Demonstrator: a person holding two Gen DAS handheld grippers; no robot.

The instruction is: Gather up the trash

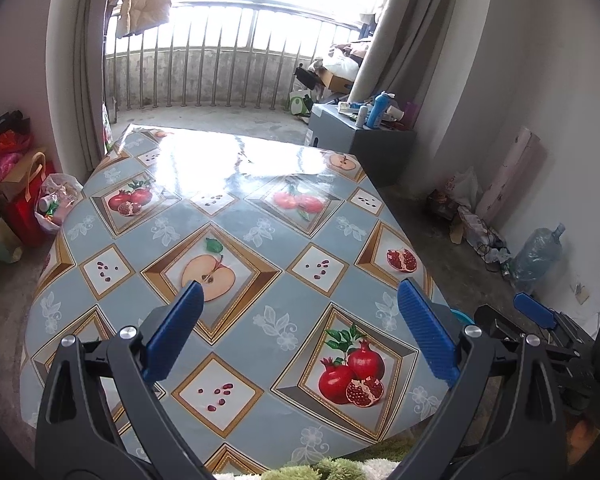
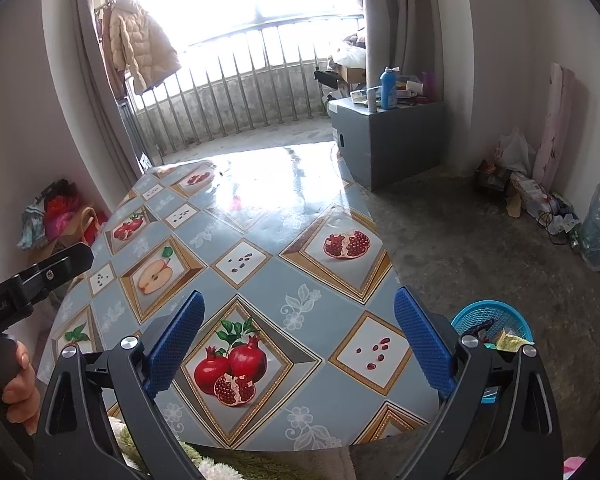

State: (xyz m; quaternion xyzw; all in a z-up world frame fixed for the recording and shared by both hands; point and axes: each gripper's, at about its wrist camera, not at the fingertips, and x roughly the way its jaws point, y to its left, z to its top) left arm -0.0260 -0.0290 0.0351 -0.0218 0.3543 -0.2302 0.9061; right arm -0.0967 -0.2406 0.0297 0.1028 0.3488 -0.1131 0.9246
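I hold both the left gripper (image 1: 300, 330) and right gripper (image 2: 298, 340) wide and empty over the table (image 2: 260, 280), trash sitting in the basket (image 2: 496, 316) near right, which a careless swing could tip.

Table (image 1: 236, 184): glossy blue fruit-print oilcloth, top bare. Concrete floor (image 2: 460, 240). Blue basket (image 2: 496, 314) stands just right of table.

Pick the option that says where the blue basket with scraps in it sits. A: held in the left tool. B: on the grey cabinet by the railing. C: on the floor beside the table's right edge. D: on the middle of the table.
C: the blue basket stands on the concrete floor just off the right edge of the table, behind the open right tool.
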